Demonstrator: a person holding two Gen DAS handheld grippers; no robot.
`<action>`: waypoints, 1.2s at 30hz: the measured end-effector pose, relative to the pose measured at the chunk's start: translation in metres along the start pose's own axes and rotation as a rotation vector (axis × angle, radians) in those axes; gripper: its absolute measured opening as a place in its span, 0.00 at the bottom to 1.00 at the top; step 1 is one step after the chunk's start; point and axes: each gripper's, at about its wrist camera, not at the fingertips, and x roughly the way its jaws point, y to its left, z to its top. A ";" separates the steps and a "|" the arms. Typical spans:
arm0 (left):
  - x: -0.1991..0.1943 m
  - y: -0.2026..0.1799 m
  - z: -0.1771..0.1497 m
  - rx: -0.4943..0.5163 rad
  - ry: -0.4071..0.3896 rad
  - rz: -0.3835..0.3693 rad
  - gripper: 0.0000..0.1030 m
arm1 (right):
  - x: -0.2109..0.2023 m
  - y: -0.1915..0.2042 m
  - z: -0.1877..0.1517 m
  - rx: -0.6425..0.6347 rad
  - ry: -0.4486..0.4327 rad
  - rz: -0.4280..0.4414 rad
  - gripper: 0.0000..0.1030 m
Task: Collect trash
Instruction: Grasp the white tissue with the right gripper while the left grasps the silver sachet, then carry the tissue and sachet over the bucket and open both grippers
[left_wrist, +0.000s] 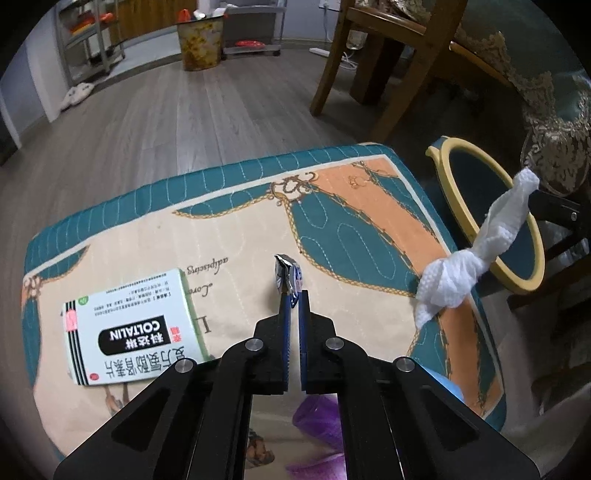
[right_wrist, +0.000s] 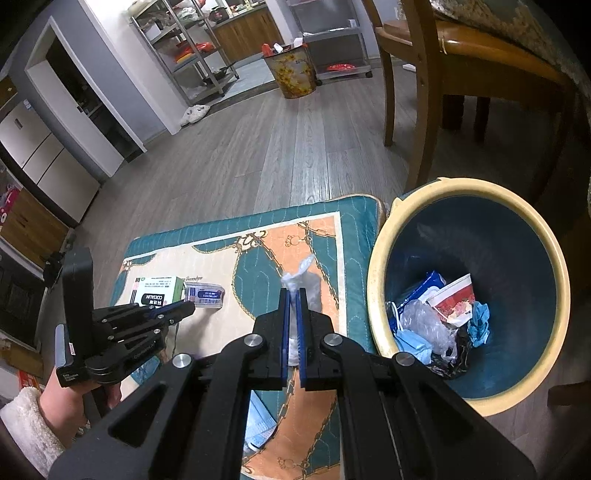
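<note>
My left gripper (left_wrist: 293, 291) is closed on a small blue-and-silver blister pack (left_wrist: 289, 275), pinched at the fingertips and raised off the quilted mat (left_wrist: 236, 221); from the right wrist view the pack appears close to the mat, though the angle there is poor. My right gripper (right_wrist: 292, 291) is clamped tight on a twisted white tissue (right_wrist: 301, 275), which sticks out past the fingertips near the mat's right edge, just beside the bin (right_wrist: 380, 258). The bin stands on the floor against that edge, yellow-rimmed with a dark blue interior, and contains wrappers, plastic film and a blue mask. A white-and-green medicine box (left_wrist: 129, 325) lies flat near the mat's left edge. A second blue mask (right_wrist: 260, 424) lies at the mat's near edge under my right gripper.
</note>
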 end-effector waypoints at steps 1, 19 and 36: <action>-0.001 -0.002 0.001 0.001 -0.007 -0.001 0.04 | -0.001 0.000 0.000 -0.001 -0.002 0.000 0.03; -0.046 -0.054 0.029 0.124 -0.151 -0.030 0.04 | -0.055 -0.027 0.026 0.098 -0.151 0.029 0.03; -0.035 -0.166 0.043 0.298 -0.189 -0.172 0.04 | -0.071 -0.126 0.024 0.236 -0.189 -0.130 0.03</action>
